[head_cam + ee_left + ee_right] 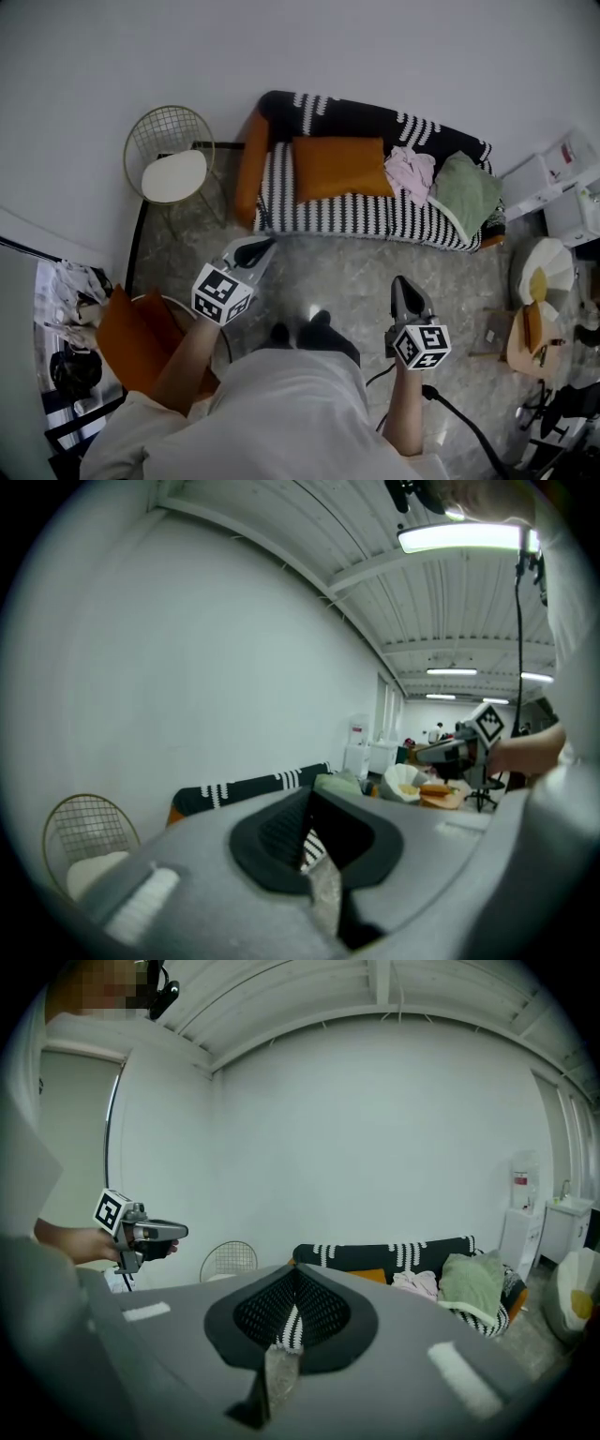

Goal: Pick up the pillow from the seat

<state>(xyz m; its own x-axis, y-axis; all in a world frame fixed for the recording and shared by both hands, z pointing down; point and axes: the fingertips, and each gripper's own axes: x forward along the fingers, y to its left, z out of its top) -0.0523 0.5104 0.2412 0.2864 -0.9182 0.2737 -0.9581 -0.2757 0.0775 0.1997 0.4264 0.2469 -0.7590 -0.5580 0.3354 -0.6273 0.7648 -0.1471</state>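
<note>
An orange pillow [339, 167] lies on the seat of a black-and-white striped sofa [375, 217], towards its left end; its edge [371, 1276] also shows in the right gripper view. My left gripper [262, 247] is shut and empty, held over the floor just in front of the sofa's left end. My right gripper [401, 282] is also shut and empty, further back and to the right. In the left gripper view the shut jaws [309, 850] point at the sofa [253, 787]. The right gripper's jaws [292, 1321] point at the sofa [394, 1256] too.
A pink cloth [410, 173] and a green cushion [466, 192] lie on the sofa's right half. A wire chair [173, 169] with a white seat pad stands to the left. Orange cushions [131, 337] sit near my left arm. White boxes [562, 178] and a small table [539, 328] stand on the right.
</note>
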